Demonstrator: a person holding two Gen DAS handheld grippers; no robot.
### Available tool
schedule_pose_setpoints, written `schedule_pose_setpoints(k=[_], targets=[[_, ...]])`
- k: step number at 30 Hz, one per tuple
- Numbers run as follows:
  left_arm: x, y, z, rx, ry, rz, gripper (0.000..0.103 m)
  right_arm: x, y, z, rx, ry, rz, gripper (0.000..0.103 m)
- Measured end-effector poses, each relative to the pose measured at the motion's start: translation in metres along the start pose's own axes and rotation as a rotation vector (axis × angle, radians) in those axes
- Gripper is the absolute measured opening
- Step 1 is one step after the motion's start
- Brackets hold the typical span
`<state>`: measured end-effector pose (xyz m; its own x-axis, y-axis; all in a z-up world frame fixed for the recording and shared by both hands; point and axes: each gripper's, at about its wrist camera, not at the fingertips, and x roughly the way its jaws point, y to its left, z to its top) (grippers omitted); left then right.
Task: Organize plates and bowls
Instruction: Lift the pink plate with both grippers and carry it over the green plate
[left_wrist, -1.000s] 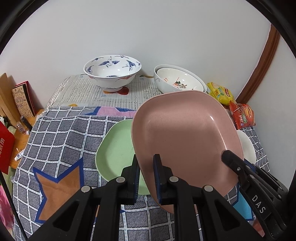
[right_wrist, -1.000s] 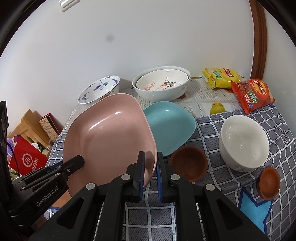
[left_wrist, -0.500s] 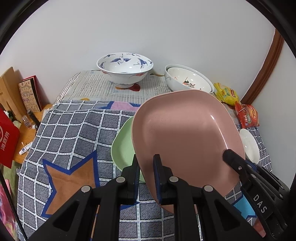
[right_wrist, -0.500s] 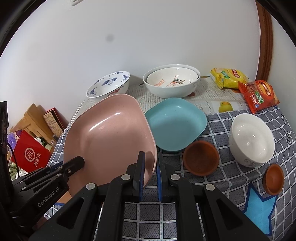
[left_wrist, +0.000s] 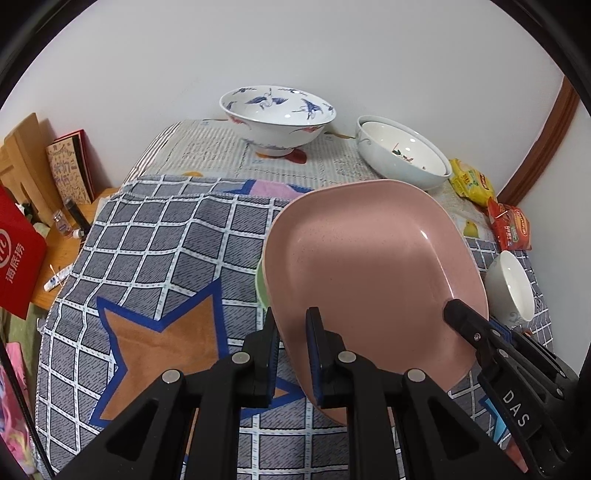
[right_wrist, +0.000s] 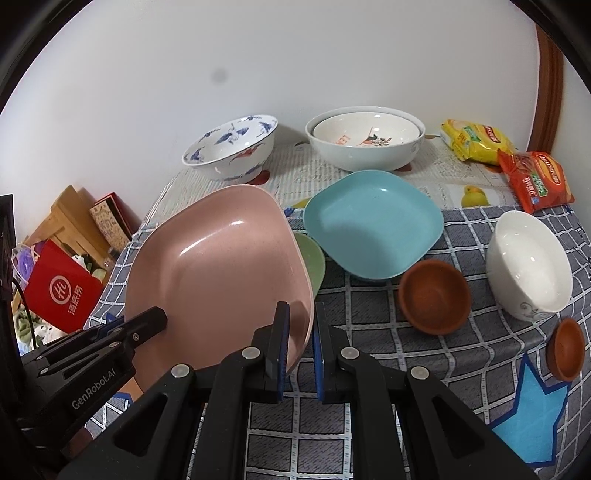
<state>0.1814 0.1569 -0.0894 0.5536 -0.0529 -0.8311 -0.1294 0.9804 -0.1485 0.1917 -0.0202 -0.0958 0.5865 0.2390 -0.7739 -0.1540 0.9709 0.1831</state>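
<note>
Both grippers hold a large pink plate (left_wrist: 369, 266) by its near rim, raised and tilted above the table. My left gripper (left_wrist: 291, 343) is shut on its left edge; my right gripper (right_wrist: 300, 339) is shut on its right edge (right_wrist: 221, 266). A green plate (right_wrist: 313, 264) lies under it, mostly hidden; only a sliver (left_wrist: 259, 284) shows in the left wrist view. A blue plate (right_wrist: 373, 221) lies behind. A blue-crane bowl (left_wrist: 277, 114) and nested white bowls (right_wrist: 365, 142) stand at the back.
A white bowl (right_wrist: 528, 277), a brown bowl (right_wrist: 434, 295) and a small brown dish (right_wrist: 565, 349) sit on the checked cloth (left_wrist: 166, 240) at the right. Snack packets (right_wrist: 535, 177) lie at back right. Books and a red box (left_wrist: 18, 254) crowd the left side.
Both grippers and the pink plate have drawn back and toward the left; the green plate is now almost wholly hidden beneath the pink plate in the left wrist view.
</note>
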Motion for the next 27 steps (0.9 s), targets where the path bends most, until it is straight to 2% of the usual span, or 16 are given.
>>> schedule_pose_setpoints(k=[12, 27], targets=[[0.011, 0.008, -0.004, -0.006, 0.023, 0.002, 0.014, 0.012, 0.005, -0.004, -0.011, 0.028, -0.003, 0.012], [0.034, 0.020, -0.009, -0.017, 0.072, 0.034, 0.014, 0.040, 0.011, -0.009, -0.025, 0.107, 0.006, 0.014]])
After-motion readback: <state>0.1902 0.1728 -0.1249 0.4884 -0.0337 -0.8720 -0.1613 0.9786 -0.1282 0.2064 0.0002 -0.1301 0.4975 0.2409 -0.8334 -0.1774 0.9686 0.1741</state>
